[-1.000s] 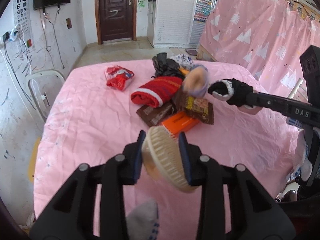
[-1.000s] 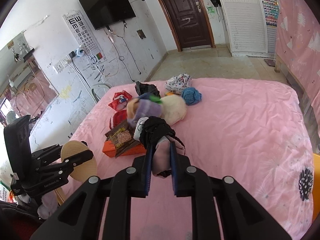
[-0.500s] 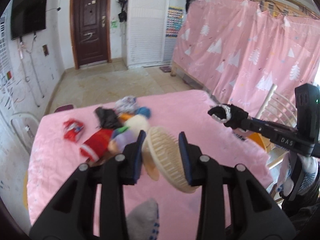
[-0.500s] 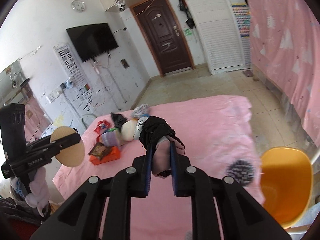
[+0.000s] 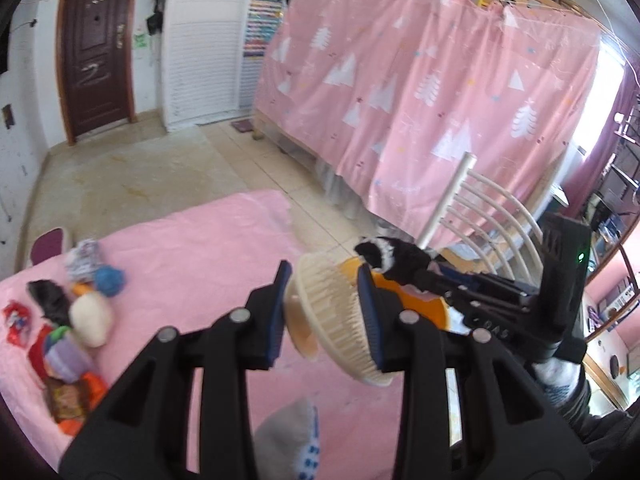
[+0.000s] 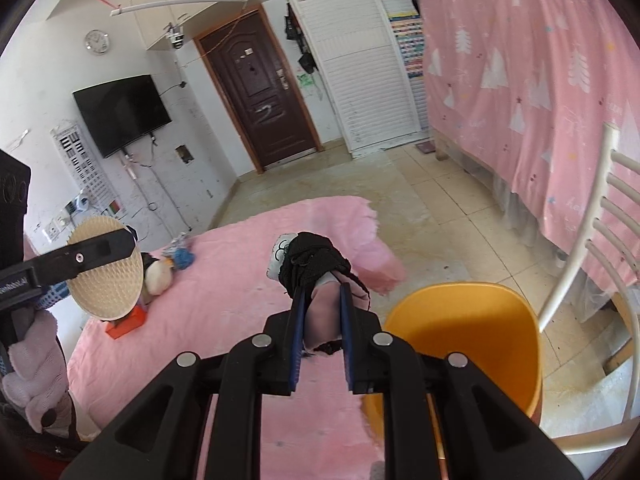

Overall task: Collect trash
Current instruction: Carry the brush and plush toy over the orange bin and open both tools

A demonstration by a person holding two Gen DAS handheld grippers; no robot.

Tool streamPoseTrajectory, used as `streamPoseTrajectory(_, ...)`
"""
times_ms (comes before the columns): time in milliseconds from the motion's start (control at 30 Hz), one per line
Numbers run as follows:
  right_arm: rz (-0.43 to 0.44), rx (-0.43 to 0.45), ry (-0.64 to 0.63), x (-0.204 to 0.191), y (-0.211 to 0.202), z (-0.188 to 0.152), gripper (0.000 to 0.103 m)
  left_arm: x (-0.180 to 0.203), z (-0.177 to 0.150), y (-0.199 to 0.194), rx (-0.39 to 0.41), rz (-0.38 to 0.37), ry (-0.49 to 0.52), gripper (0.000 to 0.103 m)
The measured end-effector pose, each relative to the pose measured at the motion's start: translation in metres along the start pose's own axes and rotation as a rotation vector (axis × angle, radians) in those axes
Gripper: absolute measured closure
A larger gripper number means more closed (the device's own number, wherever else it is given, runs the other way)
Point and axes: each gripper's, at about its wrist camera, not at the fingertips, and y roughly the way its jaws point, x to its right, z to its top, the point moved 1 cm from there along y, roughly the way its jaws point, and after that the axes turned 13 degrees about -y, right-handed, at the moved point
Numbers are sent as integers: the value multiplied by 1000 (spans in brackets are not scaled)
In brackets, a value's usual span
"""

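My left gripper [image 5: 325, 292] is shut on a round cream bristle brush [image 5: 340, 320], held on edge above the pink bed [image 5: 208, 256]. My right gripper [image 6: 322, 300] is shut on a bundle of black mesh, pink and white cloth [image 6: 312, 264]. It hangs over the bed's right edge, just left of the orange bin [image 6: 484, 344]. In the left wrist view the cloth bundle [image 5: 390, 254] sits just beyond the brush, with the orange bin [image 5: 420, 306] partly hidden behind both. The right wrist view shows the brush [image 6: 106, 280] at far left.
A pile lies on the bed's left part: a cream plush [image 5: 91, 316], a blue ball [image 5: 109, 280], a red wrapper [image 5: 15, 320], a snack packet [image 5: 66, 396]. A white slatted chair [image 6: 600, 232] stands right of the bin. A pink curtain [image 5: 420, 92] and tiled floor [image 6: 432, 204] lie beyond.
Both grippers have swung right, from above the pile to the bed's right edge, where the orange bin has come into view. Each keeps its hold.
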Motion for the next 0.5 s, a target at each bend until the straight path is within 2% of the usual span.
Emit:
streamPoseTrajectory(233, -99, -21, 42, 35, 6, -25, 96, 55, 10, 63, -110, -86, 16, 71)
streamPoseTrajectory(333, -128, -49, 81, 48, 12, -36, 93, 74, 11, 88, -157, -100, 28, 71)
streamPoseTrajectory(400, -144, -62, 90, 54, 15, -41, 90, 87, 10, 105, -193, -118, 39, 71)
streamPoseTrajectory(500, -165, -68, 112, 62, 15, -45, 75, 100, 5, 126, -229, -123, 43, 71)
